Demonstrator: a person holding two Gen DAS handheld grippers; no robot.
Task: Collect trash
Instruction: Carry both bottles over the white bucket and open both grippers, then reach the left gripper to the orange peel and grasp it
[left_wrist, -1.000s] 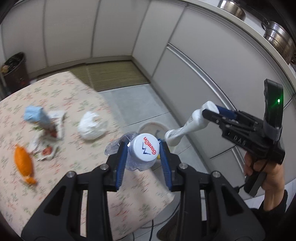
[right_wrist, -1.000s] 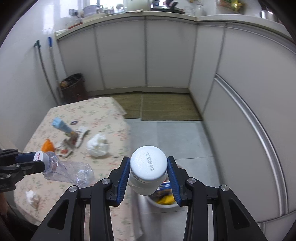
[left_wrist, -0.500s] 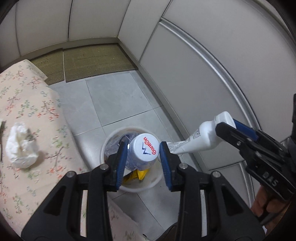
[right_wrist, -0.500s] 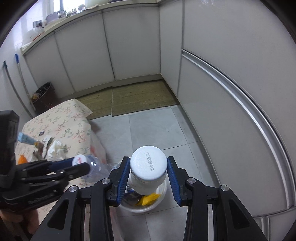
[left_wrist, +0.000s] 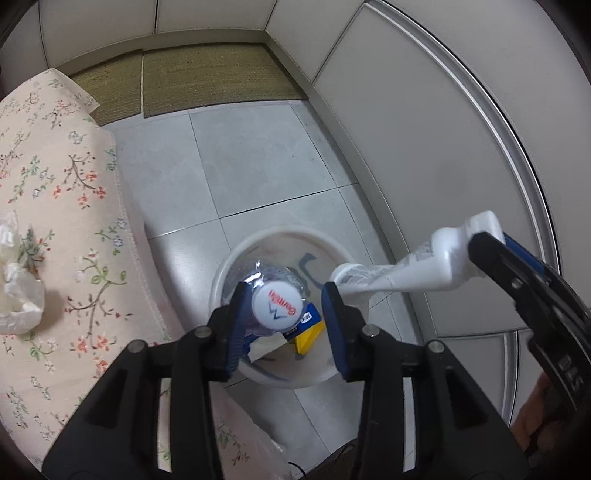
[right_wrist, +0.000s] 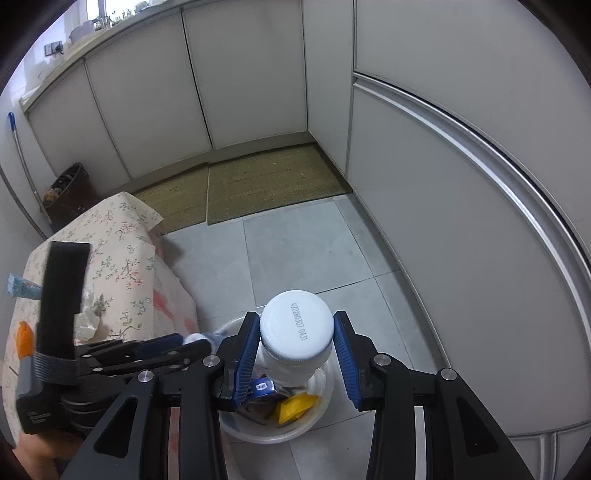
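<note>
Hovering over the white bin (left_wrist: 343, 373) on the floor, the left gripper (left_wrist: 284, 314) has its jaws just widening, freeing the clear bottle (left_wrist: 275, 308); the right gripper (right_wrist: 295, 354) pinches the white bottle (right_wrist: 295, 332). Risk: it could clip the rim and bounce out.

Cream tablecloth with pink and green floral sprigs (left_wrist: 55, 229) on the table, a round white plastic bin (left_wrist: 236, 254) on pale grey floor tiles (left_wrist: 258, 155), a yellow wrapper (left_wrist: 308, 338) inside, olive woven mats (right_wrist: 273, 181) beyond, blue pads on both black tools.
</note>
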